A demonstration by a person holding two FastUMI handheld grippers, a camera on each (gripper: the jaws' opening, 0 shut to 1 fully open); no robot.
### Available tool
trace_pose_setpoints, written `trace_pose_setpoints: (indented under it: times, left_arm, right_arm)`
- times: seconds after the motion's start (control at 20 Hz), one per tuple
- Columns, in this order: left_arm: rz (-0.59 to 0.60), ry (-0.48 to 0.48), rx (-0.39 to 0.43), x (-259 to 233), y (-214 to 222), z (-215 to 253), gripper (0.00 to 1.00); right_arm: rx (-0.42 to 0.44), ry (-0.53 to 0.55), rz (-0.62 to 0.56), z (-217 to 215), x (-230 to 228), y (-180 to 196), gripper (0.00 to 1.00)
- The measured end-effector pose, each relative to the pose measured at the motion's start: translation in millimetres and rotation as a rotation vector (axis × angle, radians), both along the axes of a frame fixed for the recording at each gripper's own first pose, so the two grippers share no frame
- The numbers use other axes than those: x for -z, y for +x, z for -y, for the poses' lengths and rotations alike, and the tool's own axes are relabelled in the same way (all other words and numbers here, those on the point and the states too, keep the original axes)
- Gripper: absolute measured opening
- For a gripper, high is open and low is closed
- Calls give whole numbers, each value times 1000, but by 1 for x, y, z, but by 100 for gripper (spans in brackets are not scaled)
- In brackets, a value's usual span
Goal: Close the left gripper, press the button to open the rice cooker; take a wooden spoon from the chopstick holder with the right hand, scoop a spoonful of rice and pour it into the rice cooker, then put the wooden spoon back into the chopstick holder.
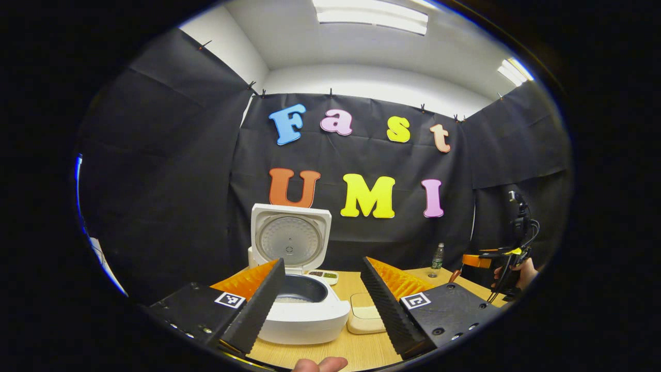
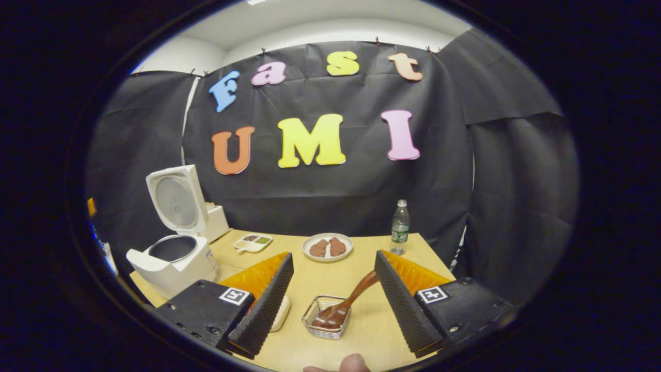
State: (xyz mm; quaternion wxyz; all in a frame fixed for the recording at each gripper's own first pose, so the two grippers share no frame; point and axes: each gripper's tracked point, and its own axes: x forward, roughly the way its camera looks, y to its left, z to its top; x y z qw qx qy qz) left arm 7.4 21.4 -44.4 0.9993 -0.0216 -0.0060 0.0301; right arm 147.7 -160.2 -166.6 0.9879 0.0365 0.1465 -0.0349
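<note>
Left gripper (image 1: 323, 294) hangs wide open, holding nothing, in front of the rice cooker (image 1: 304, 312). Cooker lid (image 1: 290, 238) stands straight up; the dark inner pot (image 1: 299, 289) shows a pale patch at the bottom, looks like rice. The cooker sits near the table's (image 1: 361, 351) near-left edge, with bare wood in front. A cream flat container (image 1: 365, 314) sits just right of the cooker, its contents hard to tell. A small tray (image 1: 324, 275) lies behind it.

Right gripper (image 2: 333, 292) is also spread wide, empty, fingers apart on either side of the chopstick holder (image 2: 326, 319), a wire basket near the table's near edge. The wooden spoon (image 2: 347, 305) lies tilted in it, bowl down in the basket, handle leaning up to the right towards the right finger; contact I cannot tell.

Farther back, a plate (image 2: 328, 247) holds two brown pieces mid-table. A water bottle (image 2: 399, 227) stands upright near the far right corner. Open wood lies between plate and basket.
</note>
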Motion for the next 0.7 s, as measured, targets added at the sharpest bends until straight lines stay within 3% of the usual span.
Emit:
trace_pose_setpoints:
  times: [0.35,0.4,0.5,0.7]
  left_arm:
    - [8,16,-21,-6,5,-12,94]
    - [6,14,-21,-6,5,-13,94]
    - [3,16,-29,-5,4,-16,94]
    - [-5,18,-51,-4,4,-23,94]
  right_arm:
    - [40,108,-141,25,75,23,100]
    - [38,126,-156,25,83,30,98]
    - [31,174,-172,26,96,44,80]
    - [1,242,-208,26,123,67,78]
